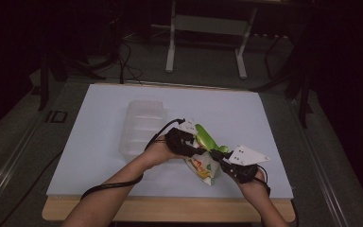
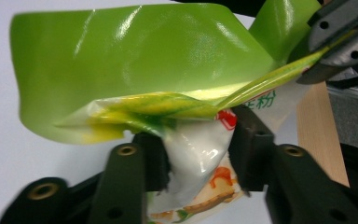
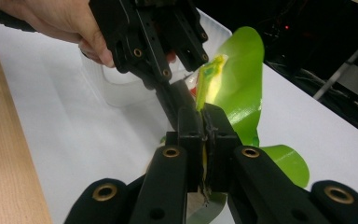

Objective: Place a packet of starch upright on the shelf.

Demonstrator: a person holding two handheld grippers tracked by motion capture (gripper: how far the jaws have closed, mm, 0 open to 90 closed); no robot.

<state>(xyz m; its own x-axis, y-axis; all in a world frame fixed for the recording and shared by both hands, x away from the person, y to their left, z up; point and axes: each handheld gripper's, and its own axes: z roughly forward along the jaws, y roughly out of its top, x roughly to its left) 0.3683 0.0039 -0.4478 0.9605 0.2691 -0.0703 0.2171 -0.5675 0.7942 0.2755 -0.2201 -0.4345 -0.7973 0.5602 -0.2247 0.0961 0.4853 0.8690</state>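
The left gripper pinches the snack bag at its white body; the right gripper, at 4 o'clock from it, clamps the bag's green torn edge. The bag is held above the white worktop, front centre. A clear plastic container lies at 10 o'clock.

We read green Chinese character 粉 on white part of snack bag, character before it cut off by green flap. We read "ID" on floor marking left of table.
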